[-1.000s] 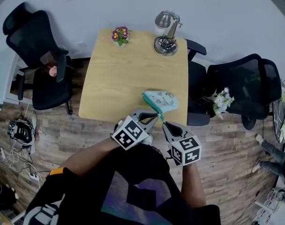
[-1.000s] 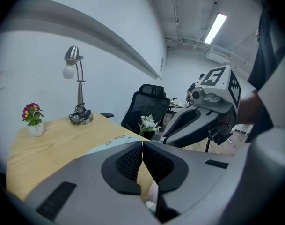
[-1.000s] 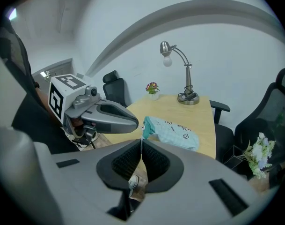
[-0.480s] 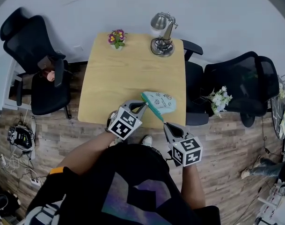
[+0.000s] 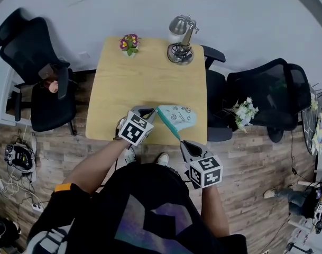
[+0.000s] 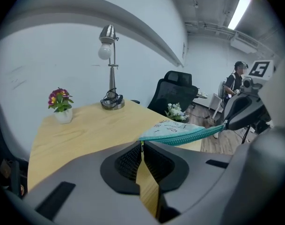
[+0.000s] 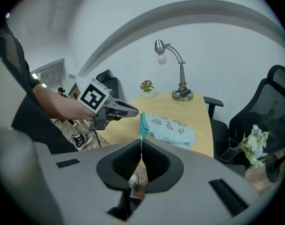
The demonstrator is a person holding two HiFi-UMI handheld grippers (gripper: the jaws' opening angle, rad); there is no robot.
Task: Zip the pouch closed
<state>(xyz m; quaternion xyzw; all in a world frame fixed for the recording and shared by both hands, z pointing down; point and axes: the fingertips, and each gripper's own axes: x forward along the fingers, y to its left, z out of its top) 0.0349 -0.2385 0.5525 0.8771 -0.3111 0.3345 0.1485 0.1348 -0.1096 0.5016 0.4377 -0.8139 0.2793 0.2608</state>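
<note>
A pale teal pouch with a darker teal zipper edge lies at the near right of the wooden table, its zipper edge stretched taut between both grippers. My left gripper is at the edge's far end; its jaws have just been opening a little but still pinch the small zipper pull. My right gripper hangs just off the table's front edge, shut on the pouch's near end. The pouch sags onto the table behind that end. The pouch runs from my left jaws toward the right gripper.
A silver desk lamp and a small flower pot stand at the table's far edge. Black office chairs stand at the left and right, with white flowers beside the right one.
My left gripper has slid left and away from the right gripper along the zipper edge, which now stretches long between them. The right gripper has stayed in place.
</note>
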